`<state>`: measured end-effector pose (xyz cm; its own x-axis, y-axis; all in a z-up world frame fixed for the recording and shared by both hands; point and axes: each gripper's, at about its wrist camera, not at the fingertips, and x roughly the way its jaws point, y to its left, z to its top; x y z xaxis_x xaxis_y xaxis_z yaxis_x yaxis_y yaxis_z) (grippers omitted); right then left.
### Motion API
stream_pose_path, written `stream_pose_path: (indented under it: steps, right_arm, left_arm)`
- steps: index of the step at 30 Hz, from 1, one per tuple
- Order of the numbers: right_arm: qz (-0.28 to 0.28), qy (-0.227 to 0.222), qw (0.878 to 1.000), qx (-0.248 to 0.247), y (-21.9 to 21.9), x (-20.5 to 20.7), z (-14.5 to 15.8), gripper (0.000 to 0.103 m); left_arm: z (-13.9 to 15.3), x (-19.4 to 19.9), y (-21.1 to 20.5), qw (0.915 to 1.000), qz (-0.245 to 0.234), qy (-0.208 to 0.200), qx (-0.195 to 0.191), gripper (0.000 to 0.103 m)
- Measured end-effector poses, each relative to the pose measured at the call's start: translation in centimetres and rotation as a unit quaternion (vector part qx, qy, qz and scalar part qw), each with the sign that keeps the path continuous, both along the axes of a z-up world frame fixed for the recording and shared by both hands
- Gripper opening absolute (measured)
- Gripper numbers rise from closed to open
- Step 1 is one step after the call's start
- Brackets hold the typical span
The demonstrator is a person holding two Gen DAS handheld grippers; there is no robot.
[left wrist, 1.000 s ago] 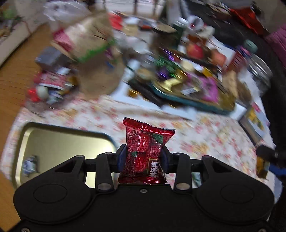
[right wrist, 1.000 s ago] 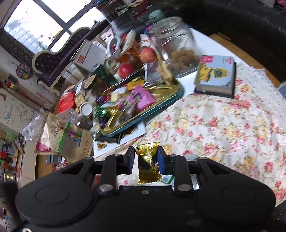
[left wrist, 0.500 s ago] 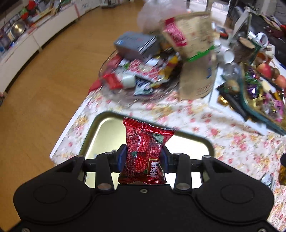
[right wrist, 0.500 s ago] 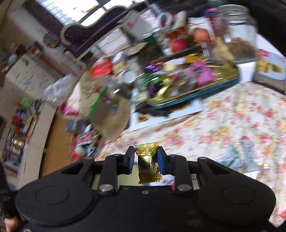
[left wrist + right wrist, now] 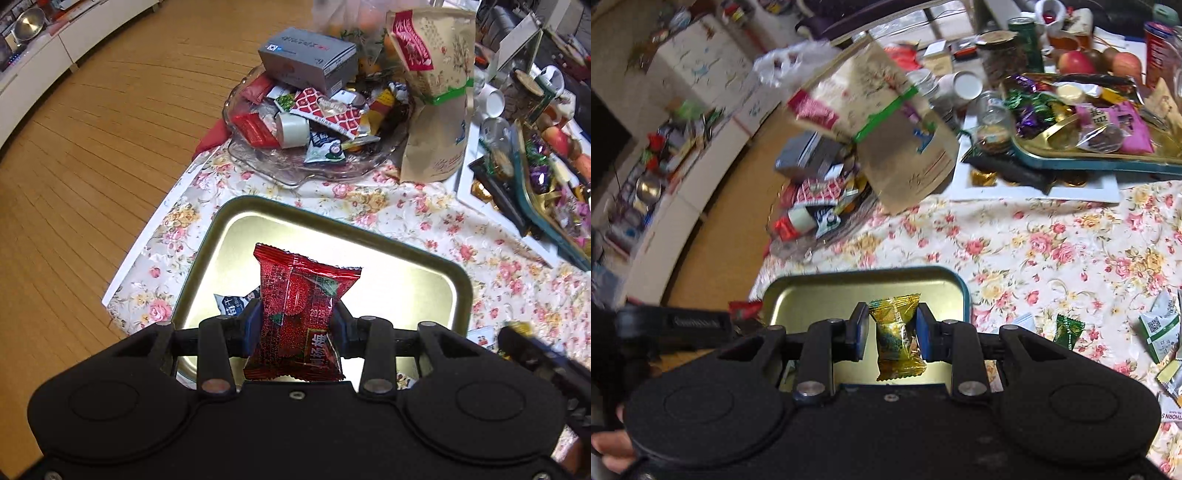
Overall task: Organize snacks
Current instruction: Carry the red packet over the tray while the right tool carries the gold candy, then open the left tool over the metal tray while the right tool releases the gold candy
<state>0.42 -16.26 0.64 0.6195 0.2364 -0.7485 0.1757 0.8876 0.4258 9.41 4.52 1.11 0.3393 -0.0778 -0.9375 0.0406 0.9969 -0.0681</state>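
Observation:
My left gripper is shut on a red snack packet and hangs over the gold metal tin on the floral cloth. A small blue-and-white sachet lies inside the tin. My right gripper is shut on a gold candy wrapper above the same tin. The right gripper shows blurred at the lower right of the left wrist view, and the left gripper with its red packet appears at the left of the right wrist view.
A glass dish heaped with packets and a grey box stands behind the tin, next to a tall paper pouch. A teal tray of sweets is at the right. Loose green and white sachets lie on the cloth. The table edge drops to wood floor at left.
Both grippers have swung left across the table from the teal sweets tray to over the gold tin, each still holding its snack. The sachet in the tin is now near the left fingers.

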Motion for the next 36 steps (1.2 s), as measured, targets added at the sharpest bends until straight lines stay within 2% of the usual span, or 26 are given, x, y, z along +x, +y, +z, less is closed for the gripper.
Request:
stream_pose_path:
  steps: [3, 10, 17, 22, 32, 36]
  right_arm:
    - [0.008, 0.008, 1.0, 0.0, 0.4, 0.3, -0.7, 0.029]
    - [0.016, 0.002, 1.0, 0.022, 0.8, 0.7, -0.8, 0.032]
    - [0.011, 0.002, 1.0, 0.015, 0.4, 0.5, -0.5, 0.032]
    - [0.001, 0.022, 1.0, 0.007, 0.1, 0.6, -1.0, 0.032]
    - [0.007, 0.047, 0.999, -0.018, 0.6, 0.6, -1.7, 0.037]
    - [-0.001, 0.061, 0.998, -0.036, 0.7, 0.6, -2.4, 0.038]
  left_arm:
    - [0.7, 0.0, 0.4, 0.9997, 0.0, -0.007, -0.022, 0.048]
    - [1.7, -0.5, -0.1, 0.9992, -0.007, -0.039, -0.01, 0.052]
    - [0.8, -0.7, -1.0, 0.9997, -0.009, -0.023, -0.005, 0.052]
    - [-0.2, -0.8, -1.9, 0.9997, -0.021, 0.011, -0.008, 0.052]
    - [-1.5, -0.7, -3.2, 0.9977, -0.023, 0.054, 0.035, 0.051]
    - [-1.3, -0.7, -3.4, 0.9975, -0.023, 0.059, 0.033, 0.051]
